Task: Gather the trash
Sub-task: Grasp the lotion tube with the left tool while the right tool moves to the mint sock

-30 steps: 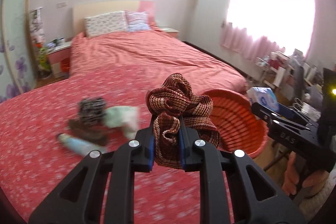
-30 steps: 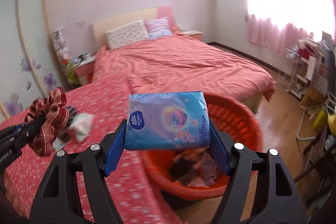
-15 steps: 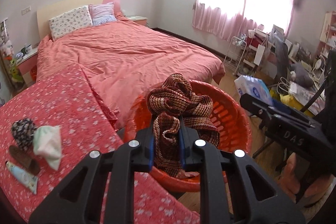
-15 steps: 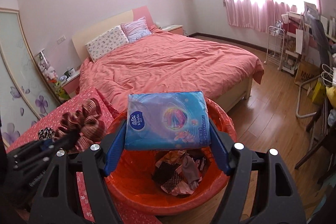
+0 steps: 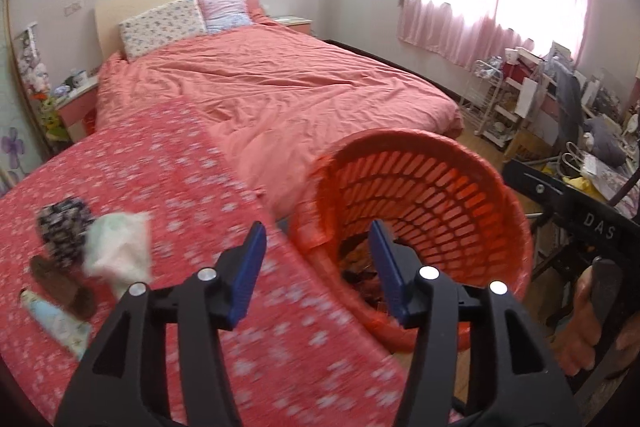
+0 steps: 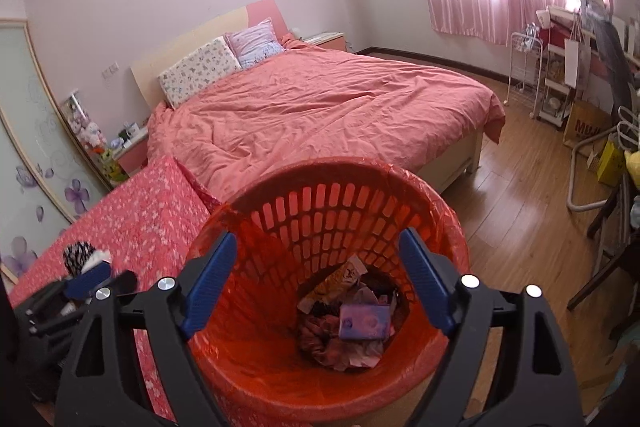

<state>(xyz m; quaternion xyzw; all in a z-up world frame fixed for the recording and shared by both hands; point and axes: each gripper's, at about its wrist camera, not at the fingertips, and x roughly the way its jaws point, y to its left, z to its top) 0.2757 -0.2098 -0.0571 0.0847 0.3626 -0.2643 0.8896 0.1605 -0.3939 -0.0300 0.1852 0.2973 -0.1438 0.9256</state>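
My left gripper hangs at the near rim of the orange plastic basket, its jaws opening with nothing between them. My right gripper is above the basket, jaws also opening and empty. A blue tissue packet lies inside on a heap of wrappers, with a reddish-brown cloth beside it. On the red floral cloth lie a black-and-white patterned piece, a crumpled white tissue, a brown item and a pale tube.
A large bed with a pink cover stands behind the basket. Wooden floor lies to the right, with a wire rack, bags and chair legs along the window side. A person's hand holds the right gripper's handle.
Both grippers opened. The plaid cloth left the left jaws and the blue packet left the right jaws; the packet now lies in the basket. The left gripper swung down and towards the table.
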